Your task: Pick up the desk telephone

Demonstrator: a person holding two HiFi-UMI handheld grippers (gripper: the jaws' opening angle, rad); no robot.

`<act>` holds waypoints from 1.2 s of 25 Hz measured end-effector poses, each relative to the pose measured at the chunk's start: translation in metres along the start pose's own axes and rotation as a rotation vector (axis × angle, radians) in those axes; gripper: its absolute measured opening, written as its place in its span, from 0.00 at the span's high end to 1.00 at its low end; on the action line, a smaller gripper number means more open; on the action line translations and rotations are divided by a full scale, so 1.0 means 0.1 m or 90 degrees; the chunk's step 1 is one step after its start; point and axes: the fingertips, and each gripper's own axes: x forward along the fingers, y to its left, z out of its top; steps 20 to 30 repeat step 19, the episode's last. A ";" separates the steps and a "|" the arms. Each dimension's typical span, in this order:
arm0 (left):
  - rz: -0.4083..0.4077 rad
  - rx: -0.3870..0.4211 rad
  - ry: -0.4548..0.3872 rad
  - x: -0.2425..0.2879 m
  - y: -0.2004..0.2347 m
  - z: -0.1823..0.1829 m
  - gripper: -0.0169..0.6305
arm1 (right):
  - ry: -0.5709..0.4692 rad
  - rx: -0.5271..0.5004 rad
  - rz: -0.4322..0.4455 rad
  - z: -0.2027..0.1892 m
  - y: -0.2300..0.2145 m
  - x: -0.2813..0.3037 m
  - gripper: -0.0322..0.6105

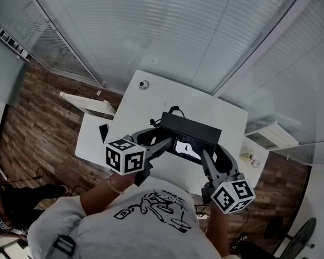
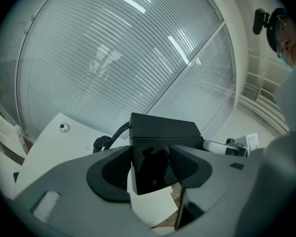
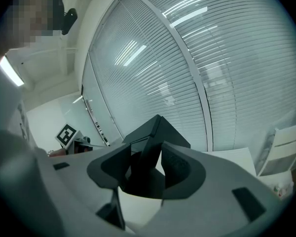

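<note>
Glass walls with slatted blinds (image 1: 167, 31) close off the corner behind a white worktop (image 1: 151, 99) that stands on a wood-plank floor (image 1: 38, 117). On that worktop, directly between the two grippers, sits the black desk telephone (image 1: 190, 131), with its coiled cord (image 1: 173, 111) trailing off the far side. The left gripper (image 1: 164, 135) reaches in from the telephone's left end. In the left gripper view, its jaws (image 2: 150, 167) are closed against the telephone's (image 2: 163, 132) glossy near face, which fills the gap from one pad to the other while the body runs on beyond the tips. The right gripper (image 1: 212, 150) comes in at the opposite end. In the right gripper view, its jaws (image 3: 145, 167) are clamped on a tilted edge of the telephone (image 3: 155, 132), whose corner rises above and past the pads. A small round fitting (image 1: 144, 84) lies well beyond the left jaws, near the far corner.
</note>
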 end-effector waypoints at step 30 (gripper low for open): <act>-0.001 -0.002 0.000 -0.01 0.00 0.00 0.60 | -0.004 0.002 -0.005 0.02 0.02 -0.01 0.67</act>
